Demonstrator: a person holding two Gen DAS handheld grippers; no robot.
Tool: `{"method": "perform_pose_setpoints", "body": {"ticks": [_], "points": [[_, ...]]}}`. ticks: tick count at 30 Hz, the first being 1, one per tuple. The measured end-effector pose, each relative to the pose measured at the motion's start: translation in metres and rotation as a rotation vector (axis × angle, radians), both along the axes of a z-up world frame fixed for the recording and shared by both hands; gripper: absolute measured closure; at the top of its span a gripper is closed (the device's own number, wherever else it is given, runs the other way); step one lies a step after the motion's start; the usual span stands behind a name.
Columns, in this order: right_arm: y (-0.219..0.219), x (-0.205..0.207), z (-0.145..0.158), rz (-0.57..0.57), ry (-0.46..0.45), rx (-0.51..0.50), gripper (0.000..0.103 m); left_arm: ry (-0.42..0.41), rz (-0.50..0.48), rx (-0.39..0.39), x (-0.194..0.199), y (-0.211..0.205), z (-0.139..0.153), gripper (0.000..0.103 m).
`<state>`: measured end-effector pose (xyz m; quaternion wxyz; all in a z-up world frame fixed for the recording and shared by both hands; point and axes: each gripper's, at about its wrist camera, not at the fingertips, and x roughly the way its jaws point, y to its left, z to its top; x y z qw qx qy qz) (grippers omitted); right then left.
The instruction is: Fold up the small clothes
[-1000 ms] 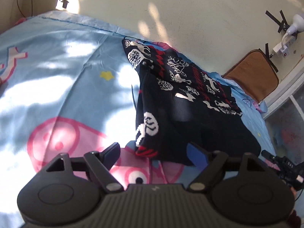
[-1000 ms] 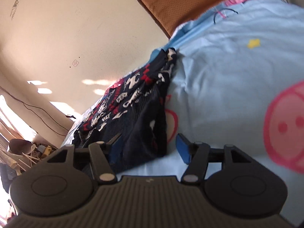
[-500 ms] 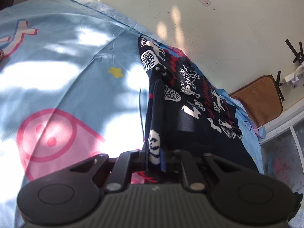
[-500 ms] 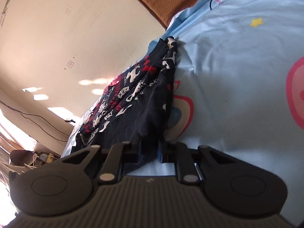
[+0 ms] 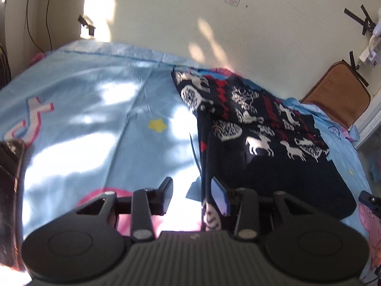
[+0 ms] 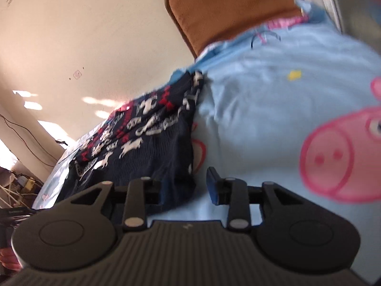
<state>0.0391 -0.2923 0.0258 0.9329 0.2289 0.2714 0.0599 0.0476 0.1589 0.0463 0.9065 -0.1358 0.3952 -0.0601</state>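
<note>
A small dark navy knit sweater (image 5: 266, 143) with white reindeer and red patterns lies on a light blue cartoon bedsheet (image 5: 95, 119). My left gripper (image 5: 194, 194) is open at the sweater's near left edge, and a fold of that edge hangs beside its right finger. In the right wrist view the sweater (image 6: 142, 143) lies to the left. My right gripper (image 6: 184, 188) is open at its near right corner, with cloth lying between the fingers.
A cream wall runs behind the bed. A brown cushion (image 5: 338, 95) leans at the far right corner, also seen in the right wrist view (image 6: 228, 12). A wall plug with cable (image 5: 369, 54) is beside it. A dark object (image 5: 9, 166) sits at the left edge.
Both grippers closed on the sweater's near corners half a second ago and have now opened. The view has pulled back slightly and the sweater's edges have dropped.
</note>
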Motion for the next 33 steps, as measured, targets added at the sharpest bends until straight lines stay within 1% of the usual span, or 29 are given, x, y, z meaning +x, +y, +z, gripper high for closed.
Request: {"method": "perform_pose_setpoints", "body": {"ticks": [2,3,5,7,9,10,11,13,15,17,18,19,20,21,22,23,26,29,30,32,33], "points": [[-0.001,0.031,0.021,0.055,-0.012,-0.036,0.064,-0.043,0.011,0.074,0.026,-0.002,0.022,0.06],[0.004,0.053,0.031,0.106,-0.019,-0.059,0.064,-0.058,-0.007,0.114,0.043,-0.008,0.03,0.058],[0.021,0.099,0.045,0.222,-0.044,-0.11,0.064,-0.089,-0.088,0.183,0.086,-0.027,0.041,0.046],[0.042,0.156,0.053,0.313,-0.031,-0.159,0.064,-0.084,-0.163,0.205,0.135,-0.047,0.045,0.04],[0.064,0.216,0.053,0.391,0.015,-0.155,0.064,-0.099,-0.225,0.25,0.183,-0.072,0.042,0.029],[0.074,0.241,0.051,0.421,0.03,-0.157,0.064,-0.116,-0.248,0.277,0.207,-0.086,0.037,0.018],[0.085,0.263,0.048,0.438,0.039,-0.17,0.064,-0.121,-0.273,0.295,0.23,-0.096,0.031,0.012],[0.105,0.306,0.035,0.458,0.052,-0.215,0.064,-0.092,-0.273,0.316,0.275,-0.112,0.012,0.012],[0.116,0.335,0.02,0.448,0.067,-0.237,0.064,-0.032,-0.271,0.296,0.31,-0.121,-0.009,0.016],[0.121,0.362,0.0,0.444,0.114,-0.226,0.064,0.028,-0.288,0.286,0.335,-0.127,-0.032,0.033],[0.124,0.371,-0.01,0.436,0.133,-0.239,0.064,0.042,-0.293,0.29,0.342,-0.131,-0.039,0.039],[0.125,0.378,-0.018,0.432,0.146,-0.248,0.064,0.05,-0.304,0.287,0.347,-0.134,-0.047,0.05],[0.125,0.384,-0.026,0.432,0.161,-0.238,0.064,0.046,-0.315,0.275,0.349,-0.135,-0.05,0.064],[0.124,0.387,-0.033,0.442,0.179,-0.212,0.064,0.032,-0.322,0.261,0.349,-0.136,-0.052,0.071],[0.124,0.385,-0.034,0.44,0.147,-0.205,0.071,0.02,-0.325,0.252,0.348,-0.137,-0.051,0.086],[0.126,0.385,-0.036,0.469,0.151,-0.204,0.091,0.016,-0.32,0.249,0.347,-0.138,-0.05,0.093],[0.129,0.367,-0.023,0.458,0.104,-0.237,0.092,-0.012,-0.29,0.253,0.334,-0.138,-0.039,0.094],[0.121,0.34,0.009,0.445,0.053,-0.206,0.092,-0.049,-0.274,0.221,0.305,-0.133,-0.016,0.094],[0.118,0.327,0.018,0.448,0.034,-0.201,0.092,-0.067,-0.274,0.209,0.293,-0.131,-0.008,0.094],[0.112,0.288,0.039,0.459,-0.017,-0.197,0.092,-0.112,-0.283,0.196,0.259,-0.128,0.009,0.094],[0.111,0.265,0.047,0.466,-0.039,-0.202,0.092,-0.139,-0.287,0.193,0.235,-0.126,0.017,0.094]]}}
